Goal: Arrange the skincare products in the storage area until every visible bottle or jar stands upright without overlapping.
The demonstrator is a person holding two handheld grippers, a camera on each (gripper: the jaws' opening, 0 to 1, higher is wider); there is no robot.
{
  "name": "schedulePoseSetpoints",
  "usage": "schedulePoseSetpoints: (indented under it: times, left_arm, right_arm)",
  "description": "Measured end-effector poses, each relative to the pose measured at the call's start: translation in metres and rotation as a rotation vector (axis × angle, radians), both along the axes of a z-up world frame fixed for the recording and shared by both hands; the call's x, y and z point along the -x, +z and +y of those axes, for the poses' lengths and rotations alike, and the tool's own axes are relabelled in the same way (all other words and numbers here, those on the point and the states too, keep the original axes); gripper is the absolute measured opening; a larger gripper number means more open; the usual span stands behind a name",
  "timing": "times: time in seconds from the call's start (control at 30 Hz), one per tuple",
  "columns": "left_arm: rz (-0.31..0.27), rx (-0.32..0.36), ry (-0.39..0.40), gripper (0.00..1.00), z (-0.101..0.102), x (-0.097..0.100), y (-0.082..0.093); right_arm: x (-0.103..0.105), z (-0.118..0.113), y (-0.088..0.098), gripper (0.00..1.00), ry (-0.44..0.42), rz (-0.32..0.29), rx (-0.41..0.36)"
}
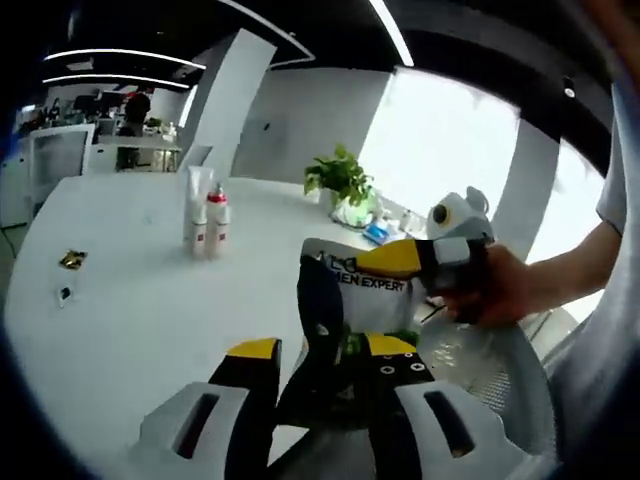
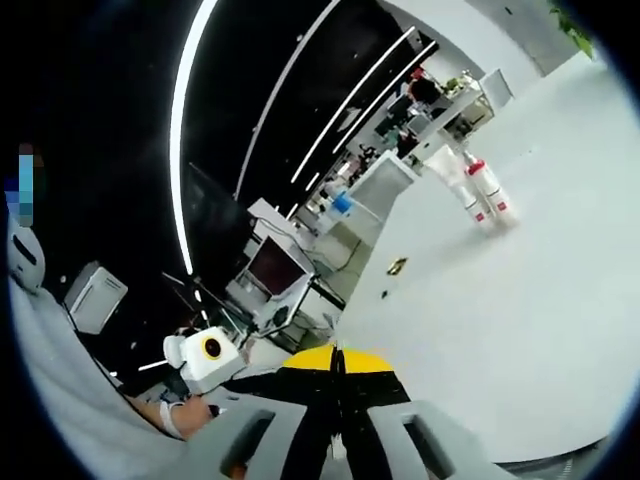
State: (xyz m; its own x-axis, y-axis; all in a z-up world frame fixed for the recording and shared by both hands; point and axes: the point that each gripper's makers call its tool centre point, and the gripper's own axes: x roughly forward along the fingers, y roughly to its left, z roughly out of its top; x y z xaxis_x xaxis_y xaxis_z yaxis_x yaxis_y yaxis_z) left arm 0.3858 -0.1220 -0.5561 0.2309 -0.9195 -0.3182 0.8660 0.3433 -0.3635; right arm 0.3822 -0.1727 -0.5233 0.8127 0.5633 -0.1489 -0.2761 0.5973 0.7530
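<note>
The left gripper (image 1: 320, 355) clamps the lower end of a dark tube (image 1: 322, 330), while the right gripper (image 1: 425, 262), pinched on its printed upper part, steadies it, probably for standing upright. Beyond the tube, a white tube (image 1: 196, 205) and red-capped bottle (image 1: 217, 222) stand side by side on the white table (image 1: 120, 300); no container visible
</note>
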Motion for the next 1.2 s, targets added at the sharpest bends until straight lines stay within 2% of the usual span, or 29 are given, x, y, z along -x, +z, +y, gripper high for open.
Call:
schedulePoseSetpoints:
  times: [0.1,0.17,0.27,0.3,0.37,0.4,0.47,0.6,0.83,0.9,0.97,1.03,1.13,1.2]
  left_arm:
    - [0.047,0.024,0.003,0.41,-0.002,0.0,-0.001]
    - [0.111,0.061,-0.014,0.39,-0.005,0.006,0.001]
    - [0.176,0.13,-0.006,0.39,-0.007,0.004,0.007]
    - [0.22,0.154,-0.017,0.39,-0.007,0.007,0.009]
    - [0.264,0.206,-0.035,0.37,-0.009,0.01,0.016]
    - [0.272,0.211,-0.037,0.37,-0.009,0.011,0.017]
    - [0.294,0.229,-0.045,0.39,-0.01,0.011,0.018]
    - [0.356,0.257,-0.08,0.35,-0.01,0.018,0.021]
    - [0.386,0.278,-0.097,0.21,-0.008,0.02,0.023]
    - [0.388,0.281,-0.106,0.1,-0.007,0.02,0.023]
    - [0.407,0.311,-0.123,0.04,-0.008,0.022,0.028]
    - [0.409,0.304,-0.129,0.0,-0.008,0.023,0.027]
    - [0.378,0.293,-0.136,0.0,-0.006,0.025,0.028]
    - [0.384,0.295,-0.135,0.0,-0.006,0.024,0.027]
  right_arm:
    - [0.003,0.008,0.008,0.0,0.043,-0.013,-0.047]
    - [0.004,0.012,0.018,0.0,0.062,-0.044,-0.092]
    - [0.007,0.012,0.024,0.0,0.085,-0.049,-0.139]
    - [0.009,0.015,0.029,0.0,0.1,-0.058,-0.171]
    - [0.01,0.017,0.034,0.0,0.121,-0.066,-0.211]
    - [0.013,0.02,0.038,0.0,0.147,-0.072,-0.245]
    - [0.015,0.024,0.041,0.0,0.171,-0.072,-0.258]
    - [0.014,0.024,0.041,0.0,0.18,-0.068,-0.283]
    - [0.01,0.013,0.04,0.0,0.129,-0.059,-0.318]
    - [0.007,0.005,0.039,0.0,0.097,-0.062,-0.329]
    - [0.005,0.002,0.038,0.0,0.079,-0.051,-0.347]
    - [0.004,0.003,0.034,0.0,0.067,-0.044,-0.31]
    - [0.003,0.004,0.034,0.0,0.068,-0.046,-0.315]
    - [0.003,0.005,0.034,0.0,0.07,-0.047,-0.315]
